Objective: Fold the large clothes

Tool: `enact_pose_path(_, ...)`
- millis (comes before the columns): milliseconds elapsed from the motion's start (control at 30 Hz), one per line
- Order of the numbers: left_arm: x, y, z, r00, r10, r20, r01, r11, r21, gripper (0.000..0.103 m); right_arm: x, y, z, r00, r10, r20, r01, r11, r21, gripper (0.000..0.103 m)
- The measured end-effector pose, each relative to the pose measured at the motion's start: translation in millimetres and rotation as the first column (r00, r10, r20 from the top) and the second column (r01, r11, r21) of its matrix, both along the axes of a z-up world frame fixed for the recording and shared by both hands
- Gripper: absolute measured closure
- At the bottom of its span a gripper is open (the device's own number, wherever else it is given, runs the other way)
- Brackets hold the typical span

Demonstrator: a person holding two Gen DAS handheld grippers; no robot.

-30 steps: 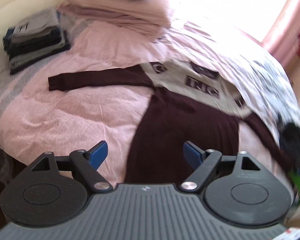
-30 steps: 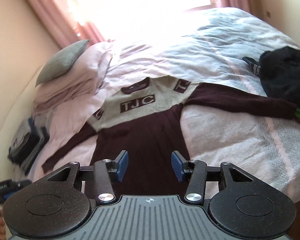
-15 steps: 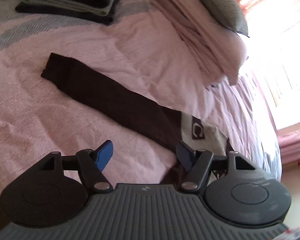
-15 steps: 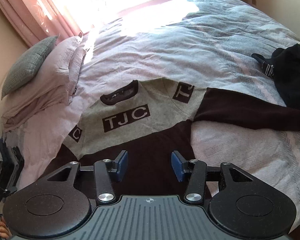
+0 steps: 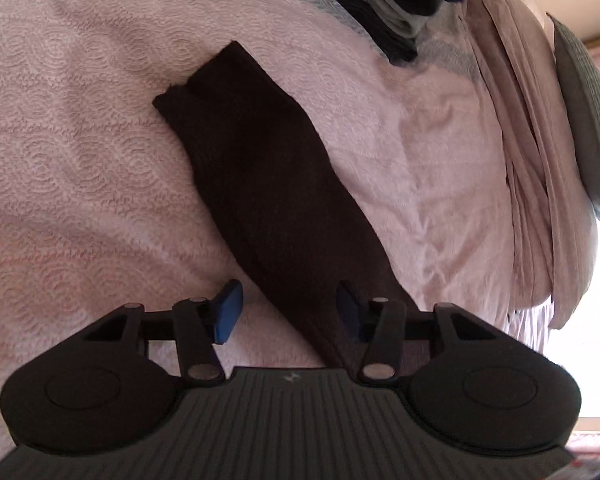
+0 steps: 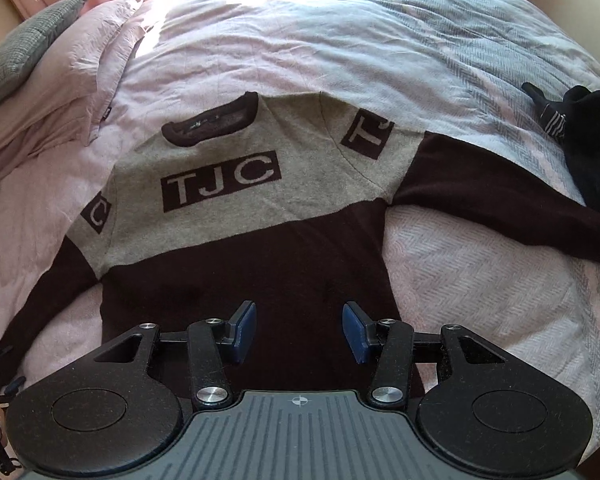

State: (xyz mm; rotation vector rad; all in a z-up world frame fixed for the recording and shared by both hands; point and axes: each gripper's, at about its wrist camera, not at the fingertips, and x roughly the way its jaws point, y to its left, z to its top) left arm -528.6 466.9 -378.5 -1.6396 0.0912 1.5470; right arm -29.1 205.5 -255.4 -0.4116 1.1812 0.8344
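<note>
1. The left gripper (image 5: 288,308) has swung off the sweater's body and dropped low over the left sleeve (image 5: 268,184), rolling as it came, and that sleeve now fills its view where a second ago the whole garment showed.
2. Its jaws are closing right now. The dark sleeve runs diagonally between the blue pads (image 5: 228,310), but the pads do not look pressed on the knit yet, so I call it unclenched, not gripping.
3. The right gripper (image 6: 299,330) has come down too, from a wide look at the bed to a close hover over the sweater's dark lower body (image 6: 260,264). Its jaws hold the same moderate gap as before, with nothing between them: released, no grasp.
4. The sweater (image 6: 228,184) itself hasn't budged. It lies flat, face up, on the pink bedspread (image 5: 80,140), TJC panel up, both sleeves spread wide, the right sleeve (image 6: 500,200) reaching toward a black garment (image 6: 592,140) at the bed's edge.
5. A stack of folded clothes (image 5: 388,8) sits beyond the left cuff, pillows (image 6: 52,80) at the head.
6. My read: no fold has been made. The left side looks set to pinch the sleeve and carry it across the chest, the first fold.
</note>
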Motion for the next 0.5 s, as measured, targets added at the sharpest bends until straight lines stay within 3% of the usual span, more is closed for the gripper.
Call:
enact_pose_path(33,-2,0,-2,1.0,0.013,-0.008,-0.013,1.0,0.004,0.067,3,-1,-1,1.0,-0.004,0.0,0.004,1.0,0.001,0.058)
enact_pose_path(100,-6,-1,-3,0.999,0.041,-0.011,-0.041,0.999,0.005,0.091,8,-5,-3,1.0,-0.007,0.002,0.007,1.0,0.004,0.058)
enact_pose_path(133,-7,-1,-1,0.999,0.044,-0.013,-0.044,0.999,0.017,0.096,12,-6,-3,1.0,-0.008,0.005,0.008,1.0,0.005,0.058)
enact_pose_path(233,7,2,31,0.991,-0.028,-0.13,0.041,0.994,0.098,0.099,23,-9,-2,1.0,-0.009,0.017,0.009,1.0,0.016,0.058)
enact_pose_path(333,50,5,85,0.935,-0.173,-0.309,0.25,0.941,0.228,0.099,41,-17,2,0.999,-0.03,0.024,0.029,0.999,0.037,0.058)
enact_pose_path(400,95,0,127,0.877,-0.272,-0.397,0.412,0.85,0.328,0.099,52,-25,6,0.998,-0.048,0.028,0.046,0.997,0.056,0.058)
enact_pose_path(433,121,-5,147,0.836,-0.318,-0.447,0.496,0.786,0.369,0.099,59,-29,8,0.998,-0.058,0.033,0.056,0.997,0.061,0.058)
enact_pose_path(500,183,-22,185,0.743,-0.397,-0.539,0.652,0.612,0.448,0.099,71,-38,10,0.996,-0.08,0.04,0.077,0.995,0.063,0.058)
